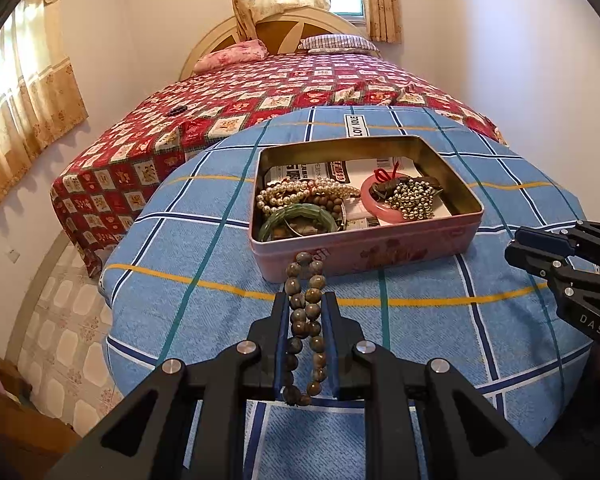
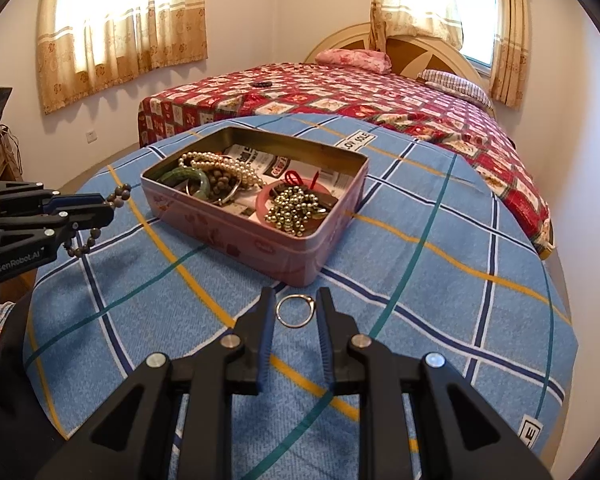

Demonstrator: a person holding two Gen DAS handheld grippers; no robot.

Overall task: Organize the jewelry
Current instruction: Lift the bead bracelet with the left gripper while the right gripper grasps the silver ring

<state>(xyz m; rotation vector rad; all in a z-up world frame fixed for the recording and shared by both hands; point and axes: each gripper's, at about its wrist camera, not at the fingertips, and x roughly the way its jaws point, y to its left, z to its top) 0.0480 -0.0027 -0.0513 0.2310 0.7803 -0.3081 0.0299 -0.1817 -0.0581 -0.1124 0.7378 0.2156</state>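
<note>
Two pairs of tongs work over a tabletop (image 2: 440, 280) covered in a blue plaid cloth. The left tongs (image 1: 306, 312) are clamped on a strand of grey-brown stone beads (image 1: 308, 320), which hangs in a loose loop clear of the cloth, at about six o'clock from the pink jewelry tin (image 1: 364, 248). In the right wrist view, the right tongs (image 2: 294, 304) stand slightly apart around a thin silver ring (image 2: 295, 311) that lies flat on the cloth, just at six o'clock of the tin; the pads do not appear to press on it.

The bead strand looks heavy for its size and limp, so it will likely swing and drape; a grip across several beads near the middle seems sound. The ring is light, stiff and probably slippery, best pinched across its rim.

Inside the tin, a pearl necklace (image 1: 300, 194) and green bangle (image 1: 298, 220) sit toward nine o'clock, a pink bangle (image 1: 374, 208) and gold ball beads (image 1: 414, 198) toward three.
</note>
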